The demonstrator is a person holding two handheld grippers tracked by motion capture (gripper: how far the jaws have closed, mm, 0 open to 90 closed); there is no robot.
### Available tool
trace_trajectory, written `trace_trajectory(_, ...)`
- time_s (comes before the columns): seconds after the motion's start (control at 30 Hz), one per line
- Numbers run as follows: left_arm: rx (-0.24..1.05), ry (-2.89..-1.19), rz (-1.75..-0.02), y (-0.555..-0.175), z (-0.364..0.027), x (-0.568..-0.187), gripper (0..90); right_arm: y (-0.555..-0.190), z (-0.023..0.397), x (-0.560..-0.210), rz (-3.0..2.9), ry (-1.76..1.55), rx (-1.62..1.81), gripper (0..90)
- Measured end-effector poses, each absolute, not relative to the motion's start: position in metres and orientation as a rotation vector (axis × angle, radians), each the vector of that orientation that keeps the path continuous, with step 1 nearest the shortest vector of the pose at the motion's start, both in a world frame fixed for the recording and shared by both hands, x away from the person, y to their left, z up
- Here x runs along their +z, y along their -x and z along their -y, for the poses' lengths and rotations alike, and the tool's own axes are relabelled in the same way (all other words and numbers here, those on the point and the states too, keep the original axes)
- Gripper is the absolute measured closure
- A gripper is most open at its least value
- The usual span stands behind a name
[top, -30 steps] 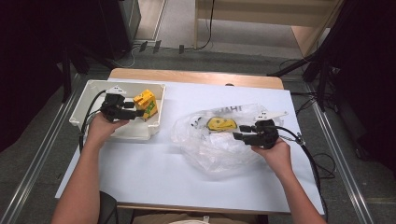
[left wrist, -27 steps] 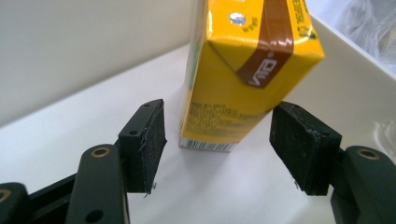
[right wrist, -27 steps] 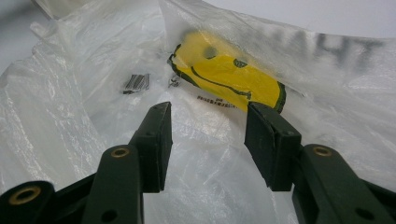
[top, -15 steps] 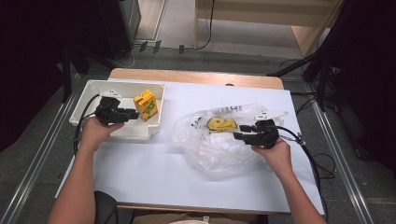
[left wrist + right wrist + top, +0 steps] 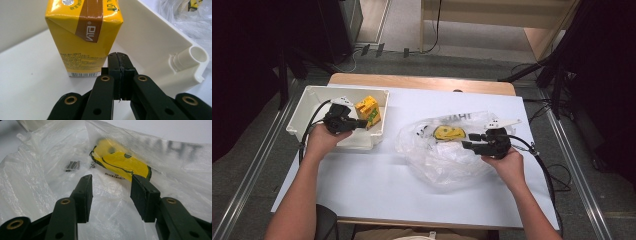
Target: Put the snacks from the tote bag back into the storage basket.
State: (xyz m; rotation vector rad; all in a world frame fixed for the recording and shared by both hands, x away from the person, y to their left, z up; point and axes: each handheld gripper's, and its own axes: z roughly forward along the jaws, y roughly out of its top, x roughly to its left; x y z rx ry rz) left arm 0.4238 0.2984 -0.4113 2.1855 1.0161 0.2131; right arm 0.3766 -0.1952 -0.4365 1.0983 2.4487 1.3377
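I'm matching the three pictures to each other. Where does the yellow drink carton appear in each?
High view: the drink carton stands at the right end of the white tray, upper left.
Left gripper view: upper centre, by the tray's wall.
Right gripper view: not in it.
Shared landmark: clear plastic bag.

The right gripper (image 5: 111, 197) holds its jaws apart over the plastic bag (image 5: 37, 182).

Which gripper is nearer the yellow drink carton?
Left. The left gripper sits shut beside the yellow drink carton in the white bin; the right gripper is at the plastic bag.
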Motion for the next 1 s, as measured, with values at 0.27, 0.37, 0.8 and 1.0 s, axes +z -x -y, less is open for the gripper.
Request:
trace_trajectory(0.27, 0.226, -2.179, -1.018, -0.4258, -0.2927, -0.4134, 90.0, -0.3767, 0.1944, -0.4374, -2.455, -1.098, 1.33, 53.5)
trace_trajectory(0.37, 0.23, -2.183, -1.023, -0.4272, -0.2923, -0.4151, 90.0, -0.3767, 0.1945, -0.4375, -2.456, -1.096, 1.328, 53.5)
trace_trajectory(0.8, 0.259, -2.176, -1.053, -0.4298, -0.295, -0.4176, 90.0, -0.3765, 0.1946, -0.4375, -2.458, -1.093, 1.328, 53.7)
trace_trajectory(1.0, 0.262, -2.167, -1.066, -0.4318, -0.2975, -0.419, 90.0, -0.3766, 0.1942, -0.4378, -2.46, -1.094, 1.326, 53.7)
